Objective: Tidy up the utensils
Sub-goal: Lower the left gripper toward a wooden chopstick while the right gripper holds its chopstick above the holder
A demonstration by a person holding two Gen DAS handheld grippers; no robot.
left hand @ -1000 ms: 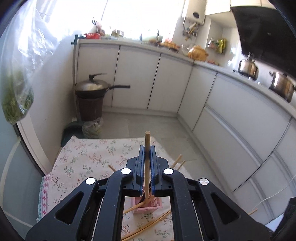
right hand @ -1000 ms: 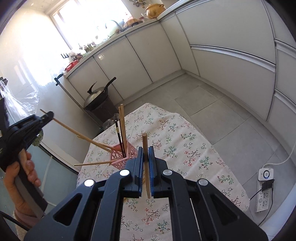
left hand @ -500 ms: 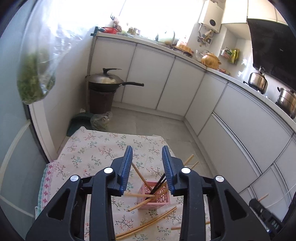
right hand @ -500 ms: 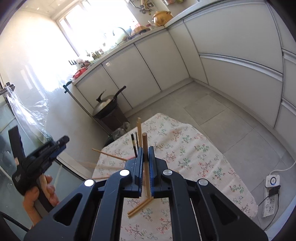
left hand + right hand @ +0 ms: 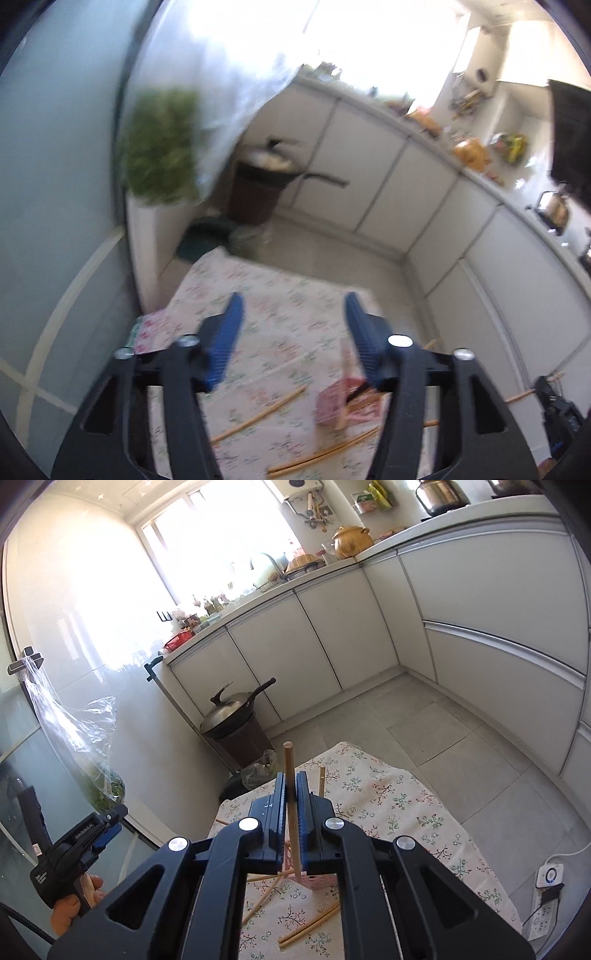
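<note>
Floral-clothed table [image 5: 280,325] bears pink basket [image 5: 334,400] holding chopsticks [image 5: 364,400].

One legible text: pale lettering along the left tongs [image 5: 110,821] body, seen from the right wrist, apparently "GenRobot.AI". Nothing else readable.

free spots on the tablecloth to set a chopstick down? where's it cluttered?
Bare: the far stretch of the tablecloth, beyond the pink basket, and its right side toward the floor tiles. Crowded: the near part around the basket, where loose chopsticks lie scattered.
</note>
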